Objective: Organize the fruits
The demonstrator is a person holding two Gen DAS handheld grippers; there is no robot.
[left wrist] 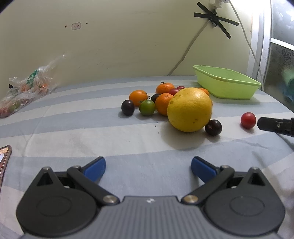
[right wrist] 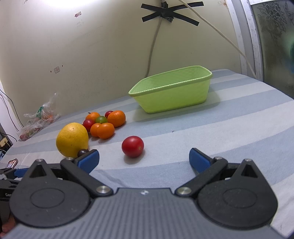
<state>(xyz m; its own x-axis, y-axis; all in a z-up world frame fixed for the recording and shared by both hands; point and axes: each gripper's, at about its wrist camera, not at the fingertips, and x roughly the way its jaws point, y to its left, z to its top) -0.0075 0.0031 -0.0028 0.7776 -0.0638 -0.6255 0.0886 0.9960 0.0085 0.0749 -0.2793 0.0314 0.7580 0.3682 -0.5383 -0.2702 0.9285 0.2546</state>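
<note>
A pile of fruit lies on the striped cloth: a big yellow citrus (left wrist: 189, 109) (right wrist: 72, 139), several oranges (left wrist: 164, 103) (right wrist: 105, 130), a green tomato (left wrist: 147, 107) and dark plums (left wrist: 213, 127). A lone red tomato (right wrist: 132, 146) (left wrist: 248, 120) lies apart, just ahead of my right gripper (right wrist: 144, 160), which is open and empty. My left gripper (left wrist: 148, 168) is open and empty, short of the yellow citrus. An empty green basin (right wrist: 170, 92) (left wrist: 226, 82) stands at the back right.
A plastic bag of produce (left wrist: 25, 92) lies at the far left by the wall. A phone (left wrist: 3, 160) lies at the left edge. Cables hang taped to the wall (right wrist: 165, 12). The right gripper's finger (left wrist: 273, 126) shows in the left wrist view.
</note>
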